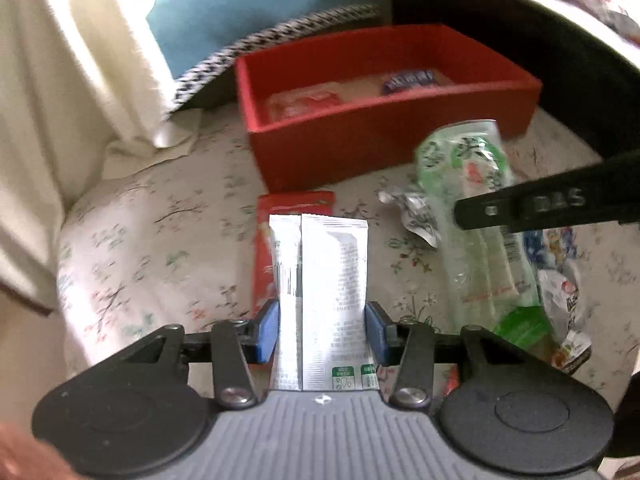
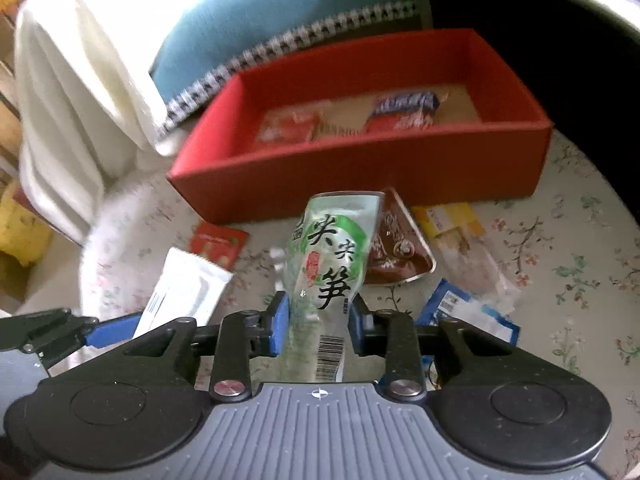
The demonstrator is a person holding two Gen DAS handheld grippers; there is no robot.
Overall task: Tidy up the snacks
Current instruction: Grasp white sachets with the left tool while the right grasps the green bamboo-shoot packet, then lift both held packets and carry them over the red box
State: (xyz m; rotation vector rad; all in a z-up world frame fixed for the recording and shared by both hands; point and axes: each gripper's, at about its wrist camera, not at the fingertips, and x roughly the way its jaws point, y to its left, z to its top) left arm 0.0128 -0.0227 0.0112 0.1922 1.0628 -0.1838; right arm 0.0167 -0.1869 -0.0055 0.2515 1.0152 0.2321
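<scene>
Two tongs each grip a snack packet, both just short of the red box.

Left tongs (image 1: 322,330) are closed on a white sachet (image 1: 334,276); right tongs (image 2: 319,322) are closed on a clear green-printed pouch (image 2: 332,264). Both packets sit lifted in front of the red box (image 2: 360,168), which stands on a floral-cloth counter (image 1: 160,240). To do this step well, I would carry each packet over the near wall, lower it past the rim, and release only once inside, one hand at a time so the tongs do not collide. Only the right view shows a brown packet (image 2: 400,248) and a yellow one (image 2: 448,216) in front of the box, and, blurred, what seem to be red and blue wrappers inside it. Only the left view shows the red packet (image 1: 266,248) under the sachet.
</scene>
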